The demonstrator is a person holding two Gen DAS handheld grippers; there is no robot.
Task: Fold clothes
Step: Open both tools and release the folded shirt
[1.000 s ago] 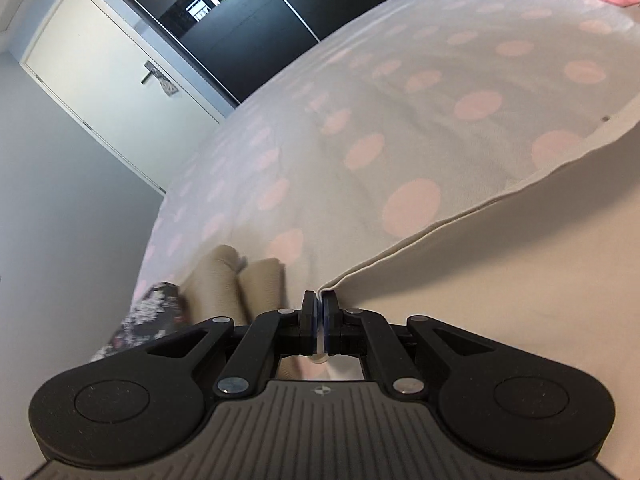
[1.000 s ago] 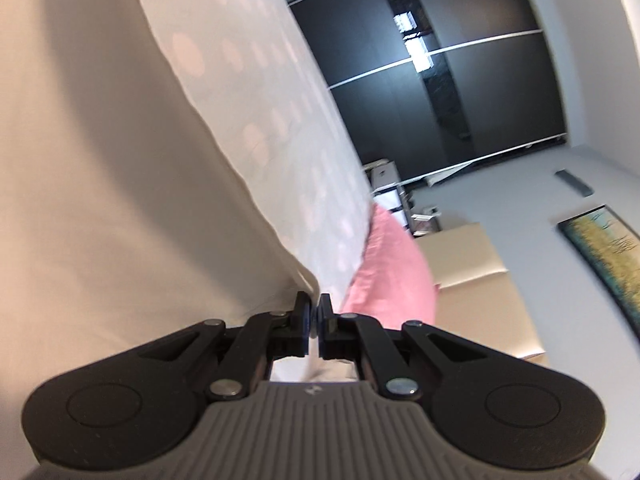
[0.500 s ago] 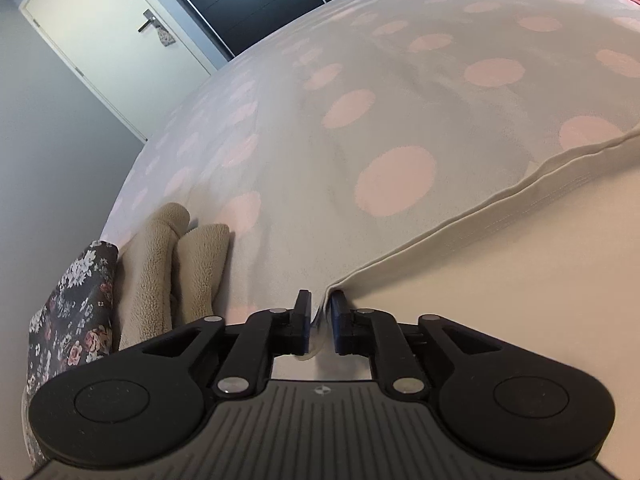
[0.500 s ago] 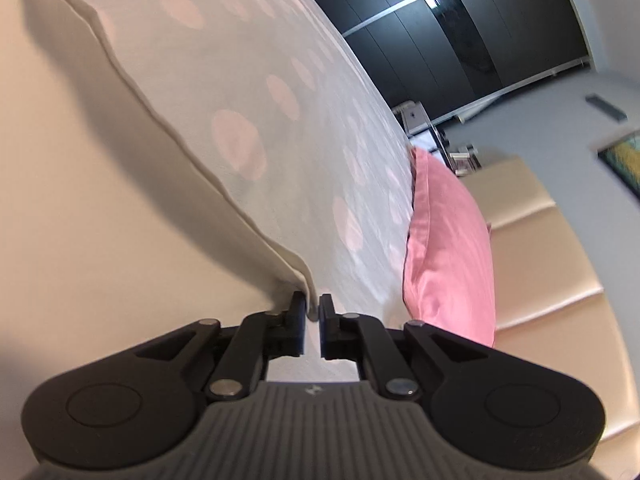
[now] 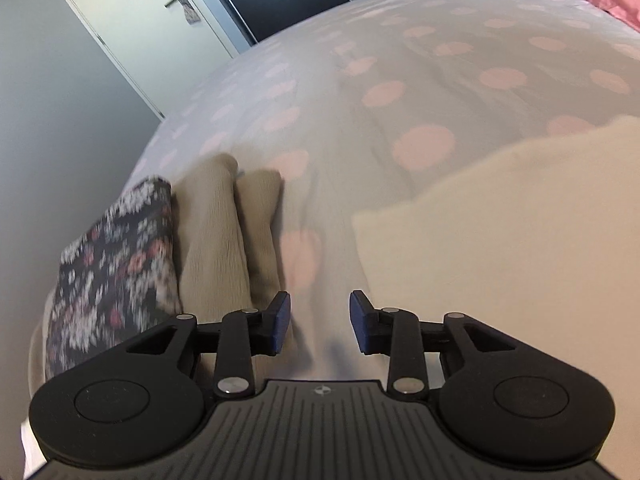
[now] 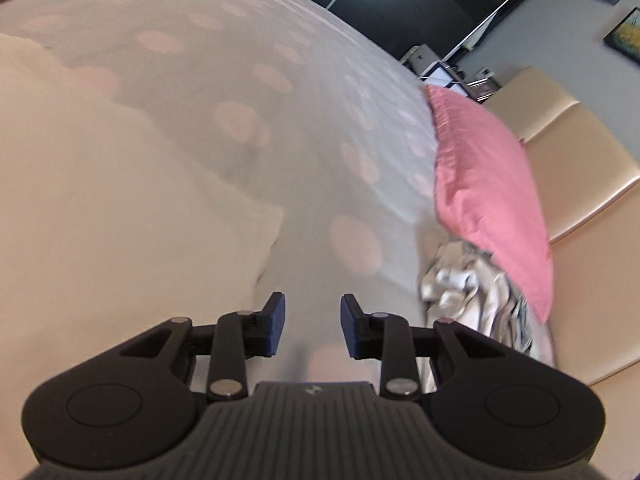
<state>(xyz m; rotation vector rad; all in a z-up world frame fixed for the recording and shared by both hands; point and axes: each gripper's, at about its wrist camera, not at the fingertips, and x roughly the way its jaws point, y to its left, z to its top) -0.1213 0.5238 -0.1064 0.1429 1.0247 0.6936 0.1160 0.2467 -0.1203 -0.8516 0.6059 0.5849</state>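
A cream garment [image 5: 520, 220] lies spread on the polka-dot bedspread [image 5: 400, 80]. In the left wrist view its near corner sits just right of my left gripper [image 5: 319, 322]. That gripper's jaws are opening and only bedspread shows between them. In the right wrist view the same cream garment [image 6: 120, 200] fills the left side, its corner ending just left of my right gripper [image 6: 312, 326]. The right jaws are opening too, with nothing between the pads.
Folded beige clothes [image 5: 224, 240] and a dark floral piece [image 5: 116, 272] lie at the bed's left edge. A pink pillow [image 6: 488, 200] leans on the cream headboard [image 6: 580, 168], with a crumpled pile of light clothes [image 6: 472, 292] below it. A white door [image 5: 132, 12] stands behind.
Both grippers were shut on the cream garment's corners a second ago. They have opened, let the corners drop onto the bed, and drawn back from the garment.
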